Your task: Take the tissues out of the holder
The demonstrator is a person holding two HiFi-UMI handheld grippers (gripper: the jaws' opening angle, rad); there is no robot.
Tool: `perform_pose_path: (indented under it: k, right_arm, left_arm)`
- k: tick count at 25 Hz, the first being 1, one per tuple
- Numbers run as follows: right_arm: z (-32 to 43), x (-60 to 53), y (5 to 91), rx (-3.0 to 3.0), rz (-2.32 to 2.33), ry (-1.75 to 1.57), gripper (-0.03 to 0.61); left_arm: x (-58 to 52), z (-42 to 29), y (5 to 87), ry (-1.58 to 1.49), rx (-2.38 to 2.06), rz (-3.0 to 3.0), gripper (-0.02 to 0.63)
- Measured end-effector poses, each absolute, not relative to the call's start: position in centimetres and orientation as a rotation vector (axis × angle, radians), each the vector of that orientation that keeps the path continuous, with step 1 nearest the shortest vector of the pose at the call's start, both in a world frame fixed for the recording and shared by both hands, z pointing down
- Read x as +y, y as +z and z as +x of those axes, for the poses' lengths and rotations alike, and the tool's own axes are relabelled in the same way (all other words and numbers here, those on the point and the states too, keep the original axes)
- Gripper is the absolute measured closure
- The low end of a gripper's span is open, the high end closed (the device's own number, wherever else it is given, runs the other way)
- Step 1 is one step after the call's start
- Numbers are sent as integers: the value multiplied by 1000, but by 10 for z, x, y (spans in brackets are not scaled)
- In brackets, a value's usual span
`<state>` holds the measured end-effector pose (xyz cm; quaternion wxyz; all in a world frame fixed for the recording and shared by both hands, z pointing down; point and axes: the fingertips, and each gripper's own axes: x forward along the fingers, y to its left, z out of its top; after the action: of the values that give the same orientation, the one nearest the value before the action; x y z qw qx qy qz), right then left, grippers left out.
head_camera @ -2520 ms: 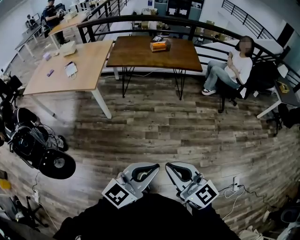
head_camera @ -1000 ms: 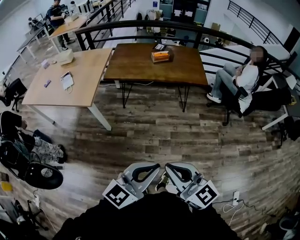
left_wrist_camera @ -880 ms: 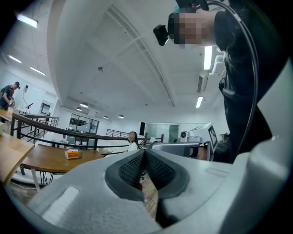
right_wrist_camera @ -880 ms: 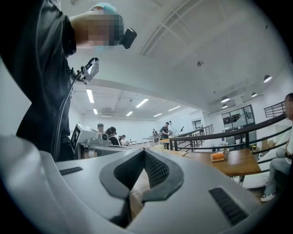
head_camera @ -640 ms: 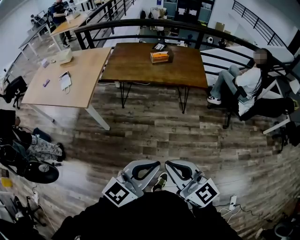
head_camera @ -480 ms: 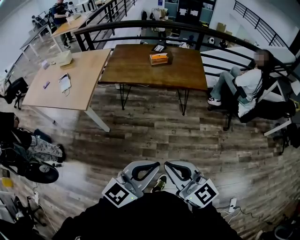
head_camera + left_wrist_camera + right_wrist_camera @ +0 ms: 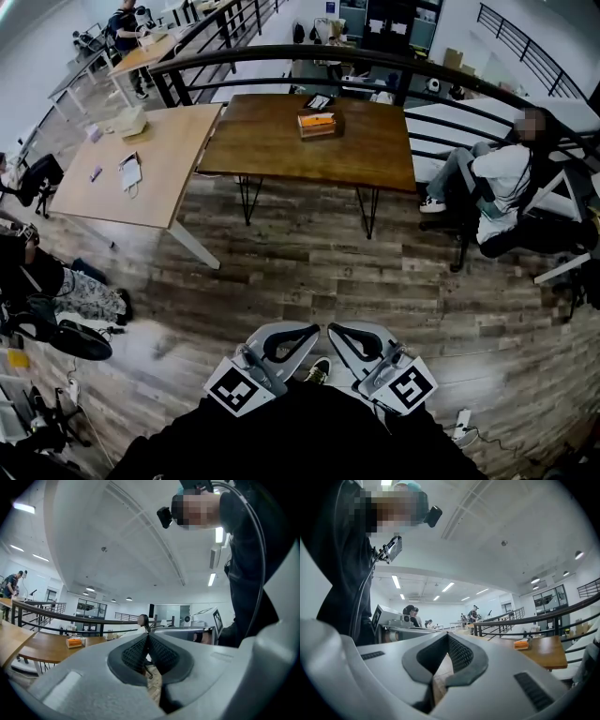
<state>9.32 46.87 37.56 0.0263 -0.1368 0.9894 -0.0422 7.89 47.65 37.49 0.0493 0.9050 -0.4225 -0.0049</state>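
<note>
Head view: left gripper (image 7: 313, 329) and right gripper (image 7: 333, 329) jaws both closed, empty, well apart from the tissue holder (image 7: 317, 123) on the dark worktop (image 7: 375, 155).

The tissue holder (image 7: 317, 124) is sitting upright on the dark wooden worktop (image 7: 281, 145), near the middle of the far edge. It is showing as a small box with a bright orange top and brownish sides. Its contents are lying too far off to make out.
</note>
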Motion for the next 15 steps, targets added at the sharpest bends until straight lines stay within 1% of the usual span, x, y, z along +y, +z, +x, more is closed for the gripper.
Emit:
perform_pose_path:
  k: [15]
  right_arm:
    - [106,435,376,3064,-393,-140,574]
  left_arm:
    - [439,91,376,1,-1327,2744,603]
